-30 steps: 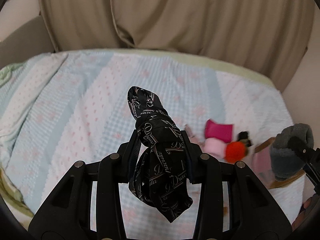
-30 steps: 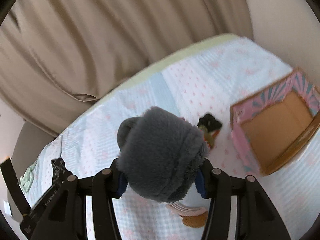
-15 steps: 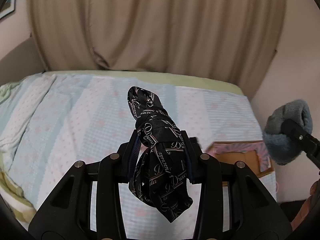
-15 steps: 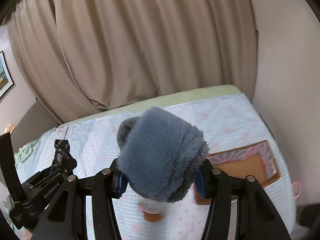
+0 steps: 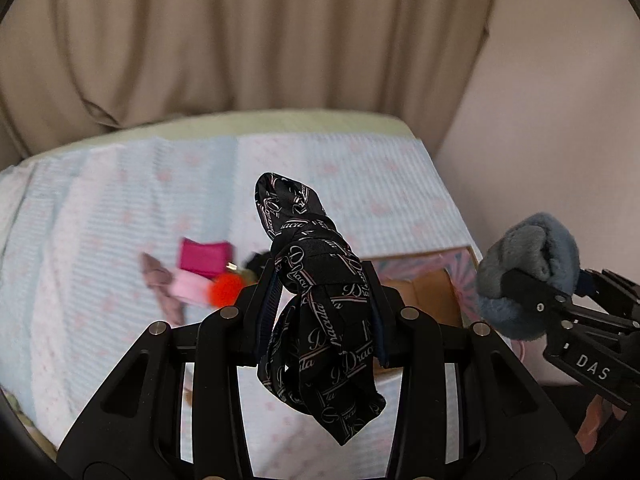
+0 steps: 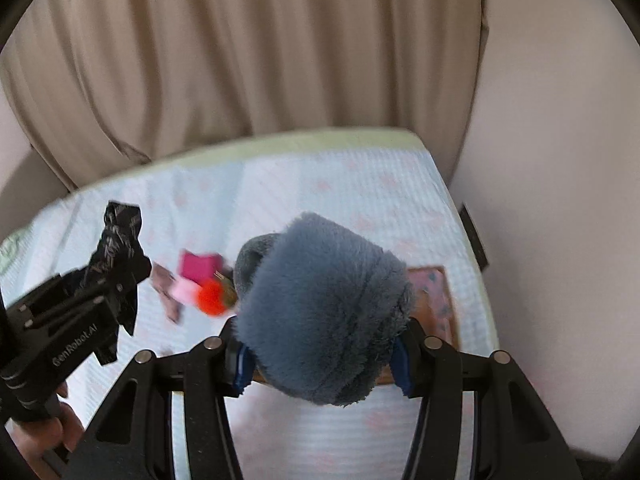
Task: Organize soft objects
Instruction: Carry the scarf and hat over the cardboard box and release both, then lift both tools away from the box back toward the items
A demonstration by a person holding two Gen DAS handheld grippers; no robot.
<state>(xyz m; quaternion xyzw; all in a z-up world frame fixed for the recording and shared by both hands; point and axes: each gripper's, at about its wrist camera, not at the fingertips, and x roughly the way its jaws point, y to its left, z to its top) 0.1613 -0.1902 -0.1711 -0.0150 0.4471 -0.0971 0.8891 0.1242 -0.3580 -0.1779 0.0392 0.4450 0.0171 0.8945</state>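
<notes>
Left tongs (image 5: 320, 300) clamped on a black printed cloth (image 5: 320, 320): bunched between the fingers, one end sticking up past the tips, the other hanging below. Lifted clear of the bed (image 5: 100, 220).

Right tongs (image 6: 320, 344) clamped on a grey fuzzy plush item (image 6: 324, 312), which bulges wide between the fingers and hides the tips. Also held above the bed. In the left wrist view it sits (image 5: 528, 276) off to the right of the left tongs, near but apart from the black cloth.

Beyond and left of the left tongs, on the bedspread: a small cluster, blurred. Magenta piece (image 5: 204, 256), pale pink piece (image 5: 188, 286), orange-red pompom (image 5: 224, 290), mauve fabric (image 5: 160, 284), all touching or overlapping. Can't resolve more.

Beyond the left tongs to the right, partly hidden by the cloth and the plush: open box (image 5: 432, 292) with a pink patterned rim and brown inside. In the right wrist view its rim (image 6: 432, 292) shows just behind the plush.

Beige curtain (image 6: 240, 60) behind the bed.
</notes>
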